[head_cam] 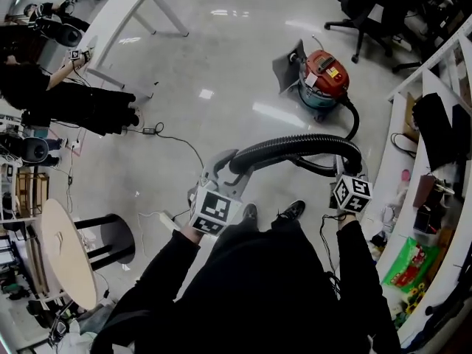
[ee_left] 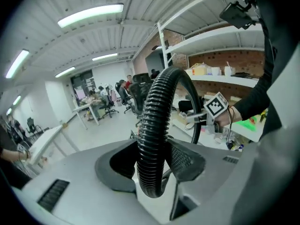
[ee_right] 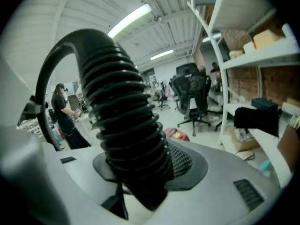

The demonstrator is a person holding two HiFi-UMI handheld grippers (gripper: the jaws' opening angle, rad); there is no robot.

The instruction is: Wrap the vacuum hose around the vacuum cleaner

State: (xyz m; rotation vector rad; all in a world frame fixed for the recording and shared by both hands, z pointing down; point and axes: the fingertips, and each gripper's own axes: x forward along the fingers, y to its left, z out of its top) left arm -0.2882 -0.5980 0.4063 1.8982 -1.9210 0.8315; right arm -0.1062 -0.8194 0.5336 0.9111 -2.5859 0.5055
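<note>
The red-topped vacuum cleaner (head_cam: 323,80) stands on the floor ahead, and a small part of it (ee_right: 176,134) shows beyond the right jaws. Its black ribbed hose (head_cam: 295,147) runs from the canister and arches between my two grippers. My left gripper (head_cam: 225,169) is shut on one part of the hose (ee_left: 154,139), which rises out of the jaws (ee_left: 152,165) and curves right. My right gripper (head_cam: 346,169) is shut on another part of the hose (ee_right: 122,121), which fills its jaws (ee_right: 140,172). The right gripper's marker cube (ee_left: 216,105) is visible in the left gripper view.
A white table (head_cam: 125,21) stands far left, with a person in black (head_cam: 66,98) beside it. A round table (head_cam: 66,253) is near left. Shelving (head_cam: 435,198) lines the right side. A cable (head_cam: 158,135) lies on the floor, and an office chair (head_cam: 361,6) stands far back.
</note>
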